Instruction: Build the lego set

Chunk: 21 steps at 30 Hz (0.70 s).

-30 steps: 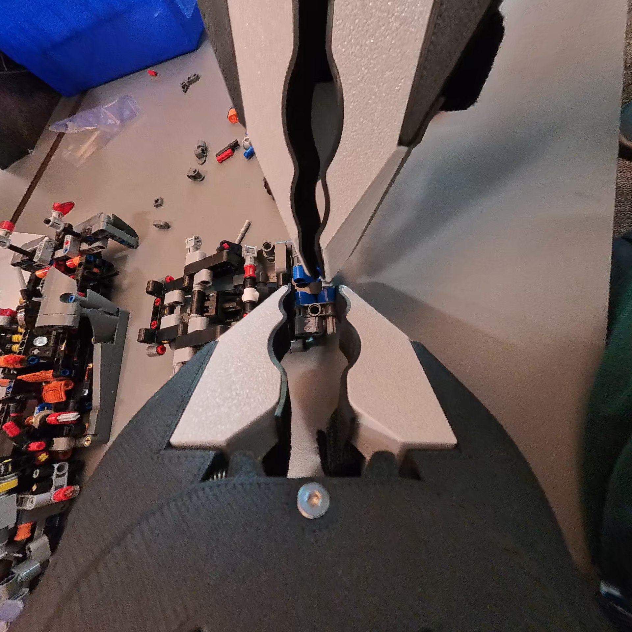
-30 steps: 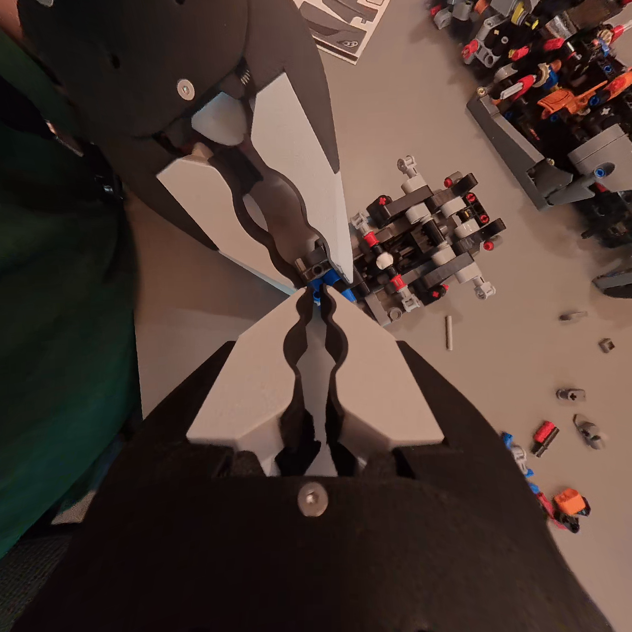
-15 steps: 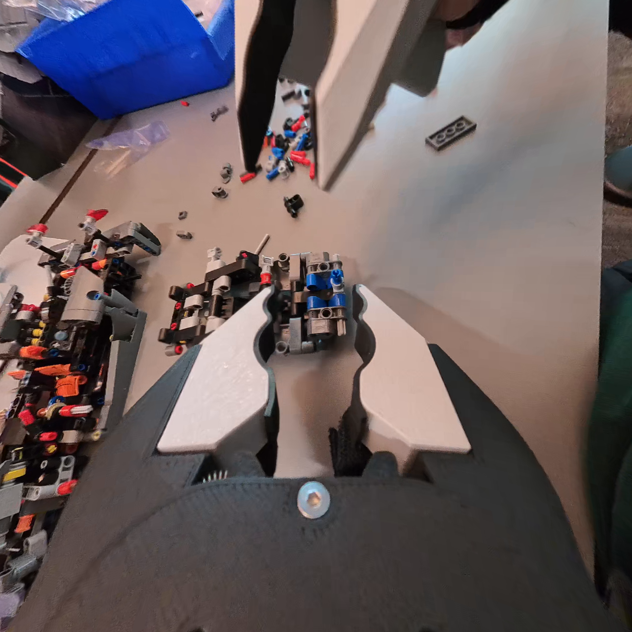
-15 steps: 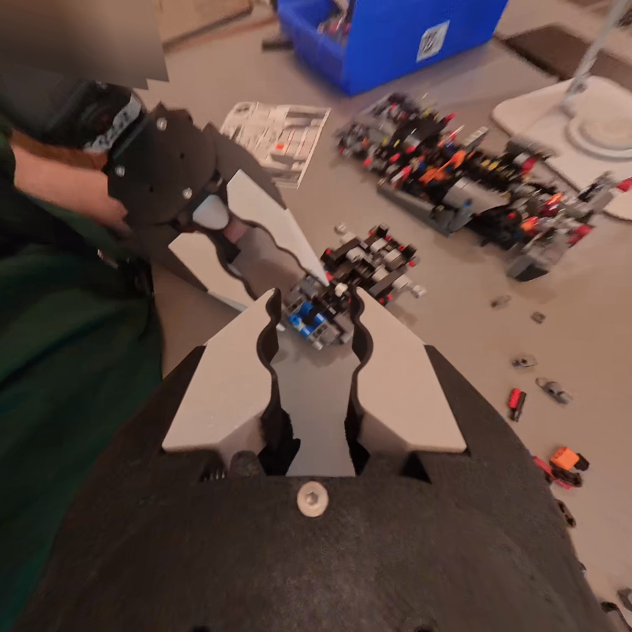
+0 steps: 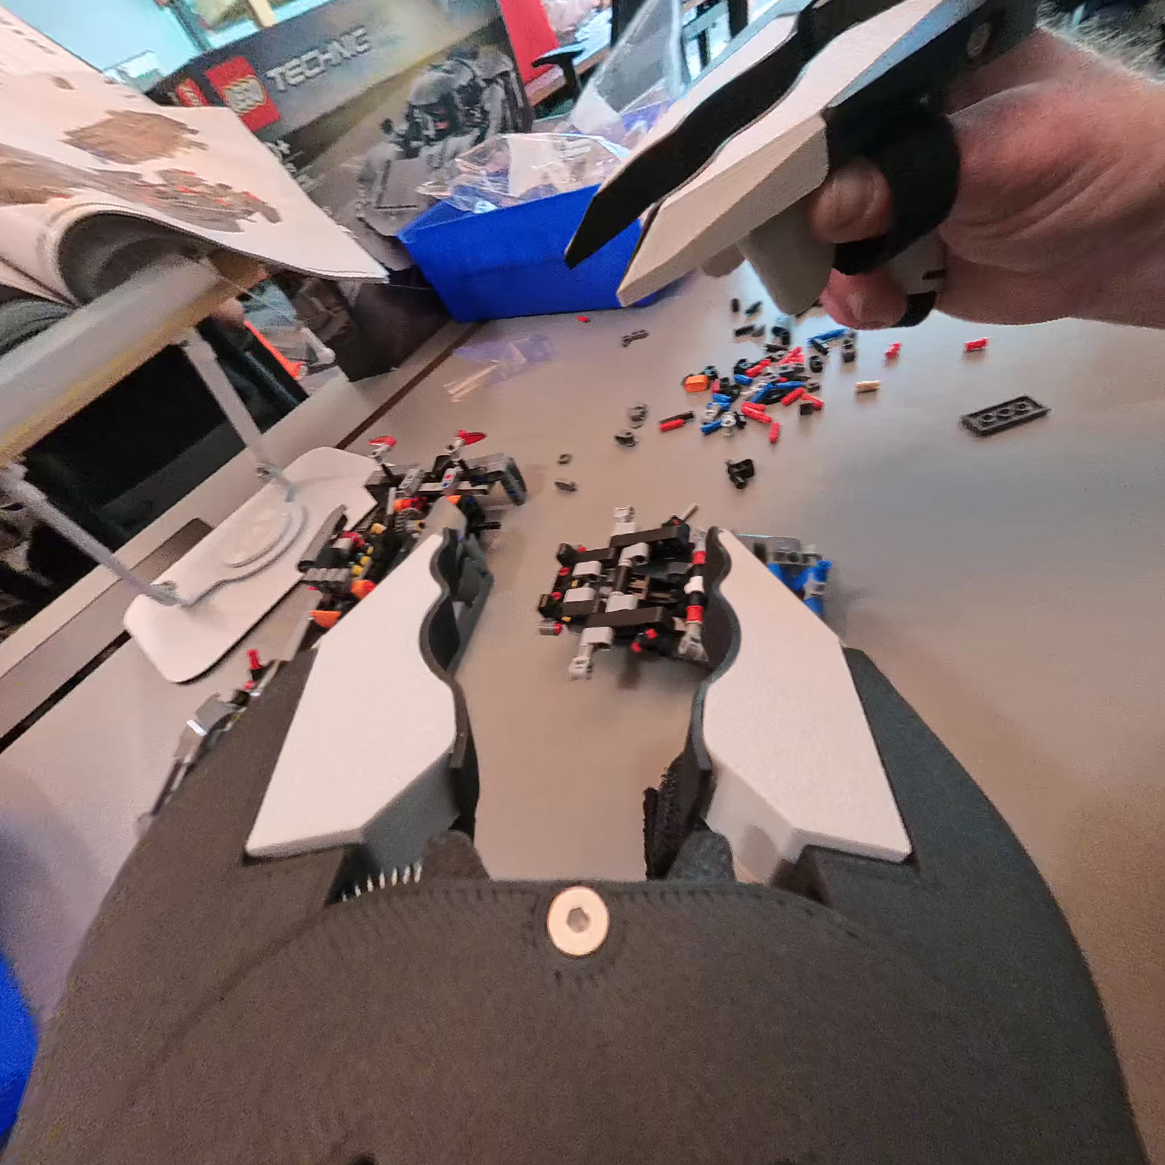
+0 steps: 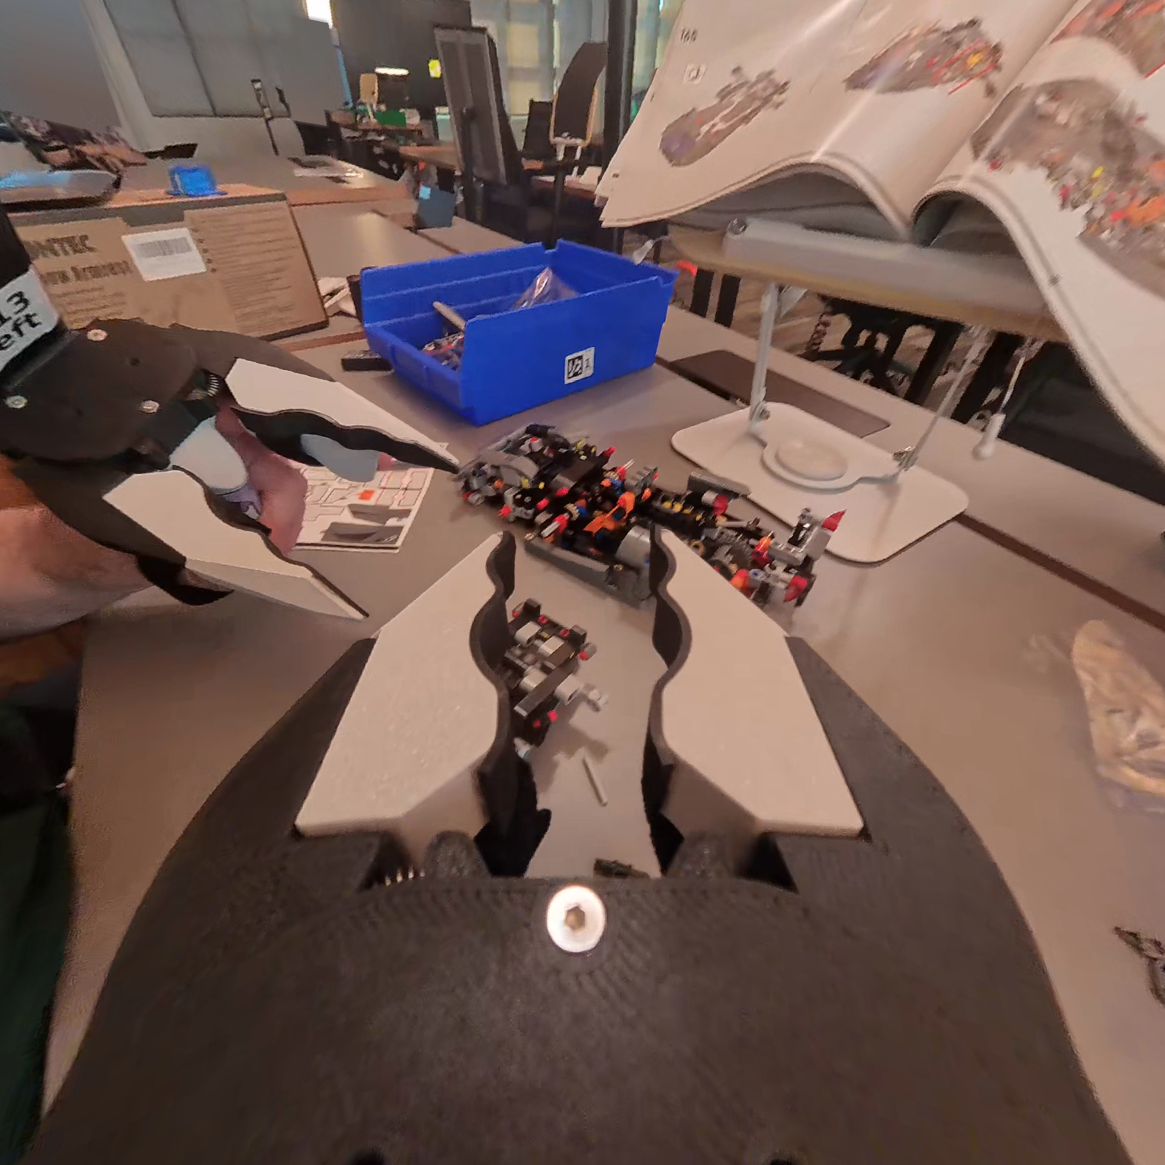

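Left wrist view: two lego assemblies (image 5: 621,583); one blue bin (image 5: 523,258)

The left gripper (image 5: 583,545) has matt, grainy pale plastic fingers (image 5: 372,706) on a ribbed black printed body with a shiny metal screw (image 5: 578,921). The table (image 5: 945,599) is smooth matt grey. At twelve o'clock, the blue bin (image 6: 523,353) is glossy plastic; the open manual (image 6: 945,126) is paper.

A small black and grey lego piece with red pins (image 5: 627,583) lies flat on the grey table (image 5: 945,599), near a long colourful lego car frame (image 6: 630,504).
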Each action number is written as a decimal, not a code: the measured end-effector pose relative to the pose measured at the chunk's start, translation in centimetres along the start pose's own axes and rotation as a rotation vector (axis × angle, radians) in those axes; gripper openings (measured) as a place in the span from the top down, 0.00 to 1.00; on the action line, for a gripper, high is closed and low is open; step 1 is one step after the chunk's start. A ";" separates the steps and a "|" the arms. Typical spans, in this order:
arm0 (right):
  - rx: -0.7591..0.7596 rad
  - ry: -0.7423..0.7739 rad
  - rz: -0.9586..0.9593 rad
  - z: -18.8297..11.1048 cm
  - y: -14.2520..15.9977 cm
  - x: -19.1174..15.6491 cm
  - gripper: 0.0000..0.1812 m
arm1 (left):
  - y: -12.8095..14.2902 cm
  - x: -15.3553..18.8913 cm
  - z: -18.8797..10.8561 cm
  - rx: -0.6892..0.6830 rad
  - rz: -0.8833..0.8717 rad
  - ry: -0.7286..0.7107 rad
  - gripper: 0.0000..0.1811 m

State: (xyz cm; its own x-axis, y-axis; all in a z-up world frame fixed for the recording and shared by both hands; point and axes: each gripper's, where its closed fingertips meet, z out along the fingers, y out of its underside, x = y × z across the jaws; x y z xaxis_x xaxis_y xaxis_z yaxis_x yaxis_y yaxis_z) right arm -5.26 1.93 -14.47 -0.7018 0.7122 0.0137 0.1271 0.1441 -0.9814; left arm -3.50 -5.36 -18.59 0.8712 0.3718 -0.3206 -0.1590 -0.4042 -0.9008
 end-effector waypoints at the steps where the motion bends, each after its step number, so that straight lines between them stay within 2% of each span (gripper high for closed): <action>1: 0.015 0.013 -0.010 0.1 -0.4 0.4 0.77 | 0.0 -0.6 0.0 -0.004 0.001 -0.019 0.57; 10: 0.115 0.010 -0.044 2.1 -2.6 2.8 0.76 | 0.3 -5.7 0.0 -0.073 -0.002 -0.169 0.57; 16: 0.148 -0.042 -0.038 3.7 -3.4 4.0 0.76 | -1.2 -14.3 -2.1 -0.129 0.075 -0.382 0.59; 21: 0.165 -0.107 -0.025 4.8 -3.6 3.8 0.76 | -2.3 -21.6 -3.0 -0.128 0.066 -0.478 0.63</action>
State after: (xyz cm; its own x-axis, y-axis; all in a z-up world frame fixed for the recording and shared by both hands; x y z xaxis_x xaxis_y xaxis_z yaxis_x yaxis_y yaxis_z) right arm -11.74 0.83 -11.83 -0.7749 0.6316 0.0265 -0.0015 0.0401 -0.9992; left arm -20.53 -14.99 -8.75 0.5460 0.6715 -0.5011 -0.1222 -0.5278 -0.8405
